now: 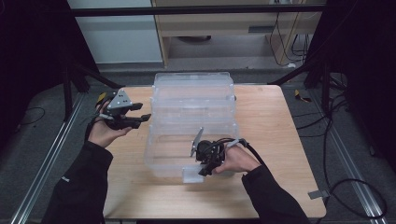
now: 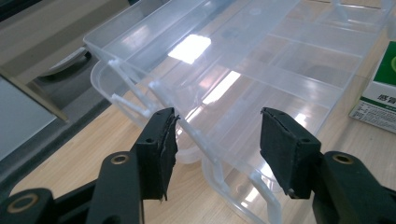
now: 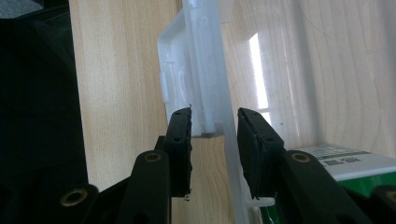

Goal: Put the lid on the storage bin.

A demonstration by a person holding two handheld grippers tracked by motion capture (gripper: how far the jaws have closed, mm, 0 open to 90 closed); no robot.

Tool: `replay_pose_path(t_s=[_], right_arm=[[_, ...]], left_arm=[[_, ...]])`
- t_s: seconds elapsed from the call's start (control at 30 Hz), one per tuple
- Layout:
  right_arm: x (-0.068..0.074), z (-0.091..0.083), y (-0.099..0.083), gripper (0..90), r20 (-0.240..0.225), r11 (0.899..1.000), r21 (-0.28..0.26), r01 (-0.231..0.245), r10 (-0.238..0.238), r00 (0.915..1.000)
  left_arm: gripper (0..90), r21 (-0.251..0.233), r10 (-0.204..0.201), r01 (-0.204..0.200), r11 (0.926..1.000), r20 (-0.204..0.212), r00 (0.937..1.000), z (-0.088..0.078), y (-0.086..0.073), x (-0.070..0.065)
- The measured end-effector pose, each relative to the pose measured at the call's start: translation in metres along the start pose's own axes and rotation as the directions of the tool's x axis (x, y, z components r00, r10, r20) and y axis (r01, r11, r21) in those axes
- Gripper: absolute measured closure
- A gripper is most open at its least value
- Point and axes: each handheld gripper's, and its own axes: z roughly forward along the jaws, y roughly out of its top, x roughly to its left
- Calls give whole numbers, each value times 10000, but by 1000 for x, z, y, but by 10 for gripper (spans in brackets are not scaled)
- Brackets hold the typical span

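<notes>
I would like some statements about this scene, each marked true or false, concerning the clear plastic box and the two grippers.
1. The clear plastic organizer box lies on a wooden table. True.
2. The right gripper has its jaws on either side of the latch tab at the box's front edge. True.
3. The left gripper is shut on a green carton. False: its jaws are open with nothing pressed between them, beside the box's left edge.
4. The box is made of dark opaque metal. False: it is transparent plastic with dividers visible inside.
5. A green and white carton is seen through the box. True.
</notes>
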Motion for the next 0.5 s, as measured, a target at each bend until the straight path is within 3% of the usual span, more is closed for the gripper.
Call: replay_pose_path(t_s=[0.3, 0.4, 0.5], right_arm=[[0, 0, 1, 663, -3, 10000, 51, 4, -4, 10000], [1, 0, 2, 663, 55, 10000, 71, 34, -35, 10000], [1, 0, 2, 663, 34, 9999, 92, 87, -88, 10000]], left_arm=[[450, 407, 906, -938, 9948, 745, 9931, 1, 27, 8], [447, 492, 1130, -1186, 9917, 1030, 9882, 2, 35, 7], [452, 779, 1638, -1744, 9816, 1268, 9783, 6, 42, 5]])
